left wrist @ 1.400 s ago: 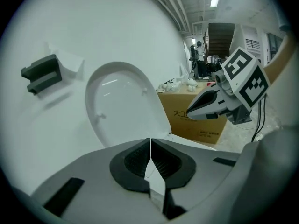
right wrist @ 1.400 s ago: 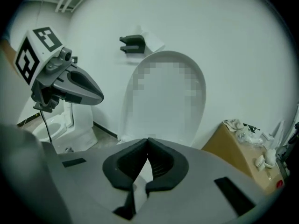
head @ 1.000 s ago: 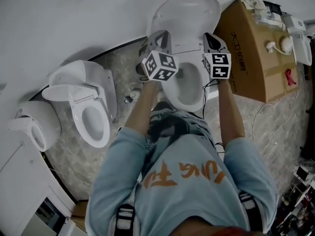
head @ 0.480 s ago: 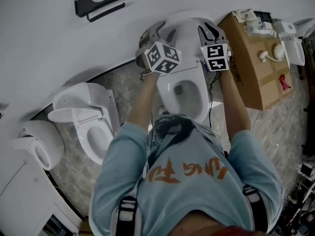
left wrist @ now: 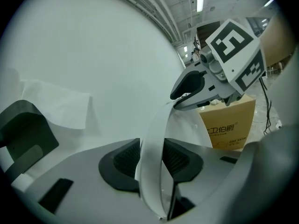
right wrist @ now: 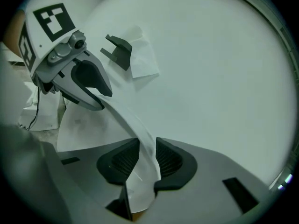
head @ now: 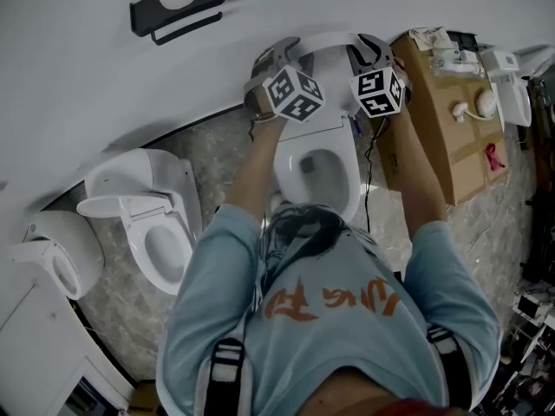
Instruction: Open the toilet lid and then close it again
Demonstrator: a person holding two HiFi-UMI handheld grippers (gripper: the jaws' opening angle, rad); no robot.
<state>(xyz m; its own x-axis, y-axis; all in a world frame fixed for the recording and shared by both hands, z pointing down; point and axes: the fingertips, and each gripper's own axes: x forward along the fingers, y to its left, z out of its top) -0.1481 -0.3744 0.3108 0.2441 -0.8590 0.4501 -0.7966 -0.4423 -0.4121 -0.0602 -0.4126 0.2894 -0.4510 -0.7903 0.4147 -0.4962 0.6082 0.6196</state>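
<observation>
The white toilet (head: pixel 316 167) stands against the wall with its lid (head: pixel 325 40) raised upright. My left gripper (head: pixel 279 52) holds the lid's top rim on the left side, and my right gripper (head: pixel 375 47) holds it on the right. In the left gripper view the rim (left wrist: pixel 154 129) fills the gap between the pads of the left gripper (left wrist: pixel 152 160), whose jaws have just been closing. In the right gripper view the rim (right wrist: pixel 128 120) runs between the pads of the right gripper (right wrist: pixel 147 160), whose jaws have just been opening. Each gripper view shows the other gripper on the same rim.
A brown cardboard box (head: pixel 434 120) with white parts on top stands right of the toilet. Two more white toilets (head: pixel 147 224) (head: pixel 52 250) stand at the left. A black bracket (head: pixel 173 16) hangs on the wall. A cable (head: pixel 368 172) trails beside the bowl.
Both grippers have moved from beside the seat up to the lid's top rim. Their jaws, shut a second ago, now stand round the rim.
</observation>
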